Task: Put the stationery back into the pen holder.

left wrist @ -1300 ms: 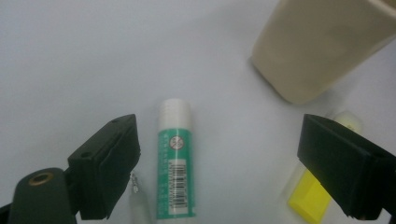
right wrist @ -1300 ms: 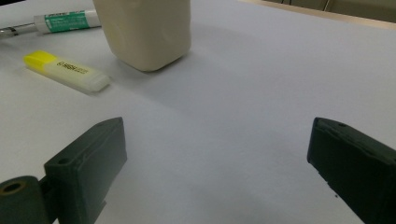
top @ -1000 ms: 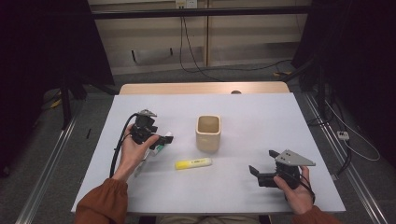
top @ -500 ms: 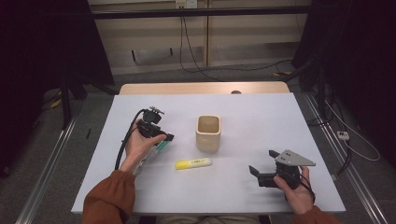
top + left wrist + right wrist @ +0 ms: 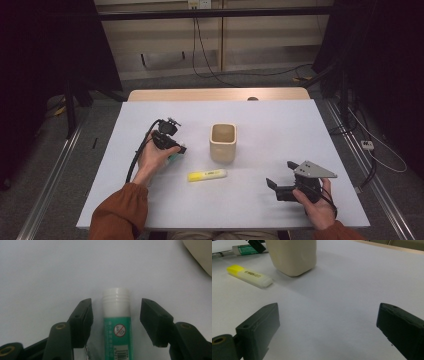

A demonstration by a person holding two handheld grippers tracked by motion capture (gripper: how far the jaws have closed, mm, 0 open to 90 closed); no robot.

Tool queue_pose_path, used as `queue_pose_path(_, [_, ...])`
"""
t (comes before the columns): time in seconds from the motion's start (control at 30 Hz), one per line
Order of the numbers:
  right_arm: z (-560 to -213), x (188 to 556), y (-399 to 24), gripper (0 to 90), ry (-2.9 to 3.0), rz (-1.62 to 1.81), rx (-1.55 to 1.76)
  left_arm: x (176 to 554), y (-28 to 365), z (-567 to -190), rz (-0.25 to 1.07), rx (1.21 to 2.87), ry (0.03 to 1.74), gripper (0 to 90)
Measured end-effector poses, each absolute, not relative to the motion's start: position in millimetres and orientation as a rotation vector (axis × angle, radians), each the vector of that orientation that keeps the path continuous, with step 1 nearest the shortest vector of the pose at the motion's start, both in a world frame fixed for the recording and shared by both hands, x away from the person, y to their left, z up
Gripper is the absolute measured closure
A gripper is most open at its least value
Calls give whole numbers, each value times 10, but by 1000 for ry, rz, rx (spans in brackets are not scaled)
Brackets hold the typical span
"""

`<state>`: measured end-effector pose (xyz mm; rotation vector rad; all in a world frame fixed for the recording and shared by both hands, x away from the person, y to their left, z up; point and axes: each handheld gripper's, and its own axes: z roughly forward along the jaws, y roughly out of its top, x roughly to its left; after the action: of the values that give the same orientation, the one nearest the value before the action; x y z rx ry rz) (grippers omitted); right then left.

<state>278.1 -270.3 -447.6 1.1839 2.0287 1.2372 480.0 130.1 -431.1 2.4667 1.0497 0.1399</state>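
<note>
Left tongs (image 5: 115, 315) have just been closing astride a smooth green-and-white tube (image 5: 117, 330) lying flat on the matte white table (image 5: 280, 125), gaps on both sides. Right tongs (image 5: 328, 332) spread wide over bare table, well apart from the square cup (image 5: 222, 142) and yellow marker (image 5: 207, 175).

On the white table (image 5: 280, 125) — one beige cup (image 5: 222, 142) near the centre of the high view, one yellow highlighter (image 5: 207, 175) just below it, and one green glue stick (image 5: 117, 325) with a white cap, left of the cup. Two black grippers — one at the left (image 5: 176, 148), one at the lower right (image 5: 274, 187).
</note>
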Motion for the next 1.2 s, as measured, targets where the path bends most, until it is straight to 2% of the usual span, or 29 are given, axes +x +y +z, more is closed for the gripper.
queue_pose_path(0.13, [-4476,2781,-2705,46,2028,1238,1186,4785,1260,-4329,178,2476,1066,505])
queue_pose_path(0.53, [-4478,2782,-2701,46,2035,1241,1181,4751,1207,-4332,177,2479,1090,644])
queue_pose_path(0.93, [-4478,2782,-2700,46,2038,1241,1180,4739,1210,-4331,190,2468,1101,657])
queue_pose_path(1.07, [-4478,2781,-2701,46,2040,1243,1179,4747,1237,-4330,172,2452,1104,658])
queue_pose_path(1.2, [-4478,2781,-2699,46,2042,1244,1178,4754,1283,-4332,100,2406,1098,658])
